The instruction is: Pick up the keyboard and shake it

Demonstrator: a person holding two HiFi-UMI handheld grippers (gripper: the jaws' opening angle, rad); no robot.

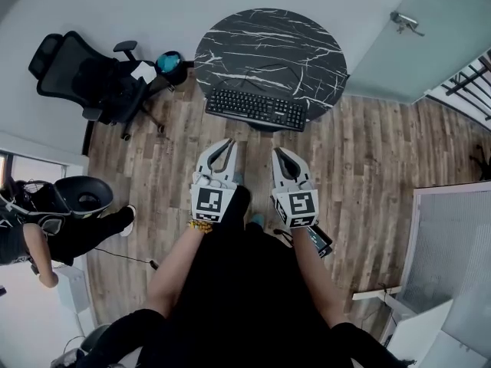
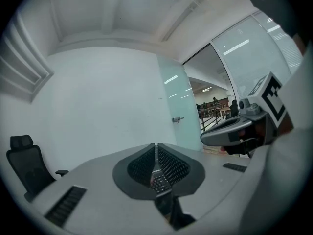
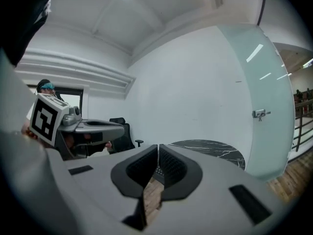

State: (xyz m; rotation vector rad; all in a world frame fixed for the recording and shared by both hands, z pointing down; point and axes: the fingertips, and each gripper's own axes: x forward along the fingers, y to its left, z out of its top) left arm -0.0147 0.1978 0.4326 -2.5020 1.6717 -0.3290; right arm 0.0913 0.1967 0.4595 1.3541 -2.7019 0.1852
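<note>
A black keyboard (image 1: 256,106) lies at the near edge of a round black marble table (image 1: 268,52), overhanging it a little. Both grippers hover over the wood floor, short of the table and apart from the keyboard. My left gripper (image 1: 228,142) is shut and empty. My right gripper (image 1: 277,152) is also shut with nothing held. In the left gripper view a strip of the keyboard (image 2: 159,182) shows through the gap below the closed pads, and the right gripper (image 2: 239,131) is at the right. In the right gripper view the table (image 3: 208,148) lies ahead beyond the pads.
A black office chair (image 1: 92,75) stands left of the table with a teal-topped object (image 1: 169,62) beside it. A seated person (image 1: 54,221) is at the far left. A frosted glass door with a handle (image 1: 405,23) is at the upper right. White furniture (image 1: 453,282) fills the lower right.
</note>
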